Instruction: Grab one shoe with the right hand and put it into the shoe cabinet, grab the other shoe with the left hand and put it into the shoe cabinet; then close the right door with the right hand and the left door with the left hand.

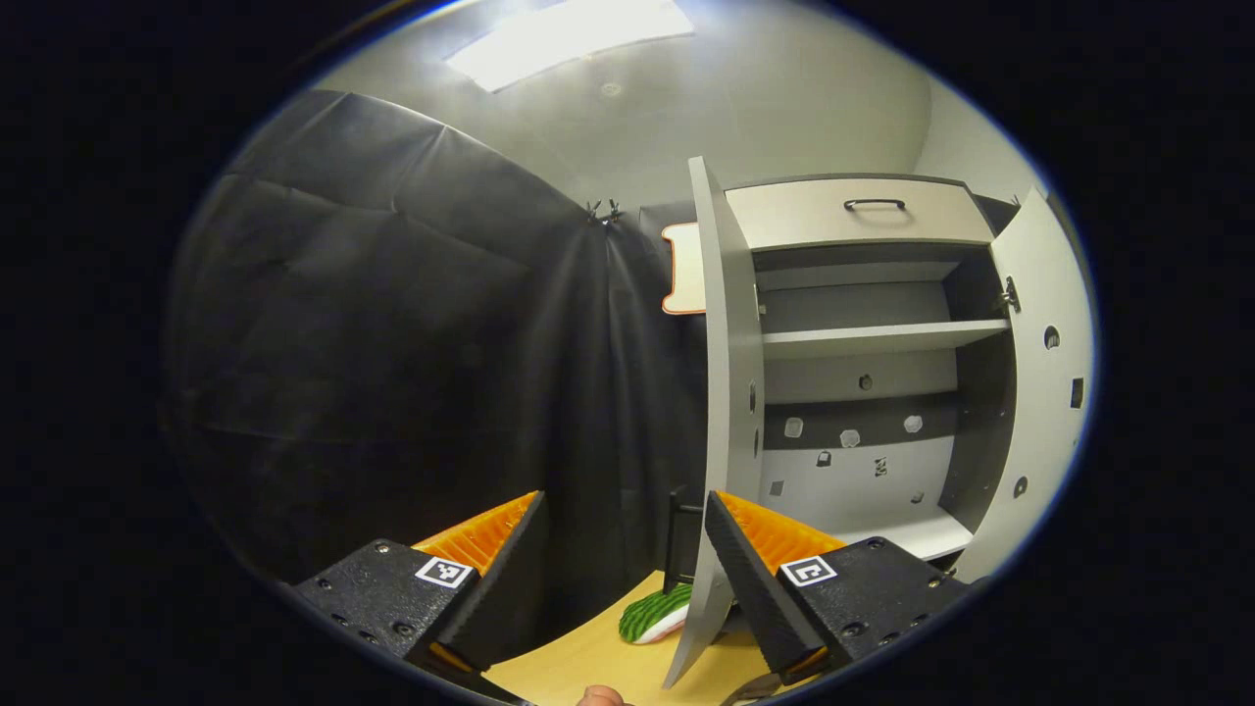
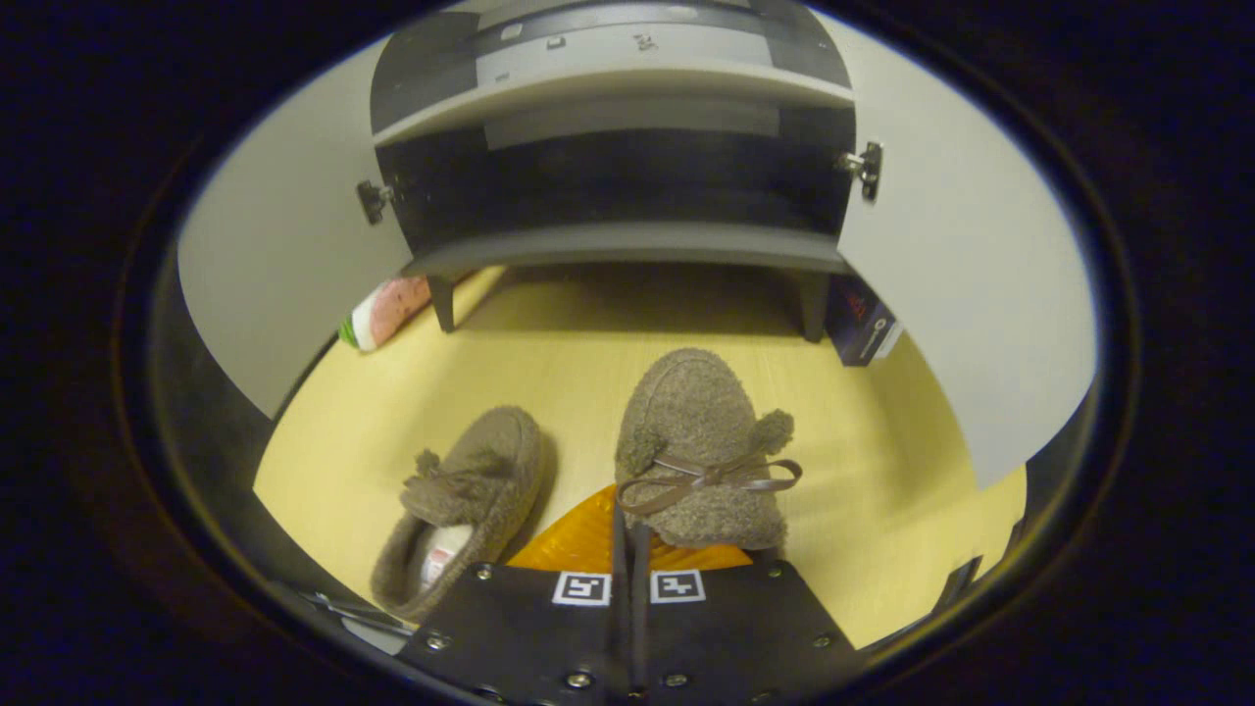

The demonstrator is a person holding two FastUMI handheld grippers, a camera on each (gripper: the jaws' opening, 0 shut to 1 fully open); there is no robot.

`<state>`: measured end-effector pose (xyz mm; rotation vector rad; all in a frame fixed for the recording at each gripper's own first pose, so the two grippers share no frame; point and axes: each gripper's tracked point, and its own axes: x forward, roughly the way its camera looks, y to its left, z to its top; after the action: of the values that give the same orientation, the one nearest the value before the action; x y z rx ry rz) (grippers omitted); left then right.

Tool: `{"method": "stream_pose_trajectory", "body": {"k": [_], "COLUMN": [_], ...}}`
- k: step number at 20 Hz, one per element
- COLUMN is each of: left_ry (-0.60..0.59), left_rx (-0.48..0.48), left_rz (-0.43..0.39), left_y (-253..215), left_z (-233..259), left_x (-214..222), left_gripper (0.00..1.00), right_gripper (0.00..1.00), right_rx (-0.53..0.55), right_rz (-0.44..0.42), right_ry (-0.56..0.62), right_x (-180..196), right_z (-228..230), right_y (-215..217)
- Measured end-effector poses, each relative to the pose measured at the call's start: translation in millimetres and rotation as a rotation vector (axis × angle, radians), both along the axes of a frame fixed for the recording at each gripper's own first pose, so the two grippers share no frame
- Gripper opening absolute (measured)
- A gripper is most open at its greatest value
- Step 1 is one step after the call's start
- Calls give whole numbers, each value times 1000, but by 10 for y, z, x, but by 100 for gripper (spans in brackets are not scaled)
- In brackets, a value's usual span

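Shoes first: two brown fuzzy slippers with thin ribbon bows lie on the pale yellow wooden surface (image 2: 882, 510) in front of the grey shoe cabinet (image 2: 618, 245). In the right gripper view, the right slipper (image 2: 701, 446) sits directly ahead of the right tool (image 2: 627, 549), toe pointing toward the cabinet, its heel end at the tool's fingers. Those fingers stand drawn together with only a slim gap between them, and the slipper's heel edge appears pinched there, though the contact itself is hidden under the fuzzy upper, so a firm hold cannot be confirmed. The left slipper (image 2: 466, 505) lies just beside it, tilted a little, its opening facing the camera and a pale lining visible inside.

Both cabinet doors stand open: the left door (image 2: 275, 284) and the right door (image 2: 971, 294) swing out to either side, showing a dark lower compartment and a light shelf above. A watermelon-patterned object (image 2: 387, 309) rests on the surface near the cabinet's left leg, and a dark box (image 2: 863, 328) stands by its right leg.

In the left gripper view, the left tool (image 1: 623, 564) is held up with its fingers spread wide and nothing between them, facing the open cabinet (image 1: 863, 373), its drawer with a dark handle (image 1: 873, 204) on top.
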<state>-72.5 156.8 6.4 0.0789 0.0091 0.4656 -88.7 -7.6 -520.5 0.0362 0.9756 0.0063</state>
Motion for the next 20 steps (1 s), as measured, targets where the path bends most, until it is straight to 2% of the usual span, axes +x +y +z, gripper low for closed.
{"method": "stream_pose_trajectory", "body": {"k": [4, 8, 15, 20], "left_ry": [-11, -13, 12, 23], "left_rx": [-15, -41, -44, -58], "left_rz": [-8, -16, 6, 51], "left_y": [13, 20, 77, 174], "left_z": [-4, -38, -128, -208], "left_x": [14, -5, -151, -197], "left_gripper": [98, 98, 98, 97], "right_gripper": [1, 1, 1, 0], "right_rx": [2, 3, -3, -75], "right_rz": [1, 33, 41, 33], "right_ry": [-171, -341, -501, -576], "right_x": [474, 1131, 2349, 3228], "right_z": [734, 1485, 2373, 2704], "right_y": [7, 69, -8, -181]}}
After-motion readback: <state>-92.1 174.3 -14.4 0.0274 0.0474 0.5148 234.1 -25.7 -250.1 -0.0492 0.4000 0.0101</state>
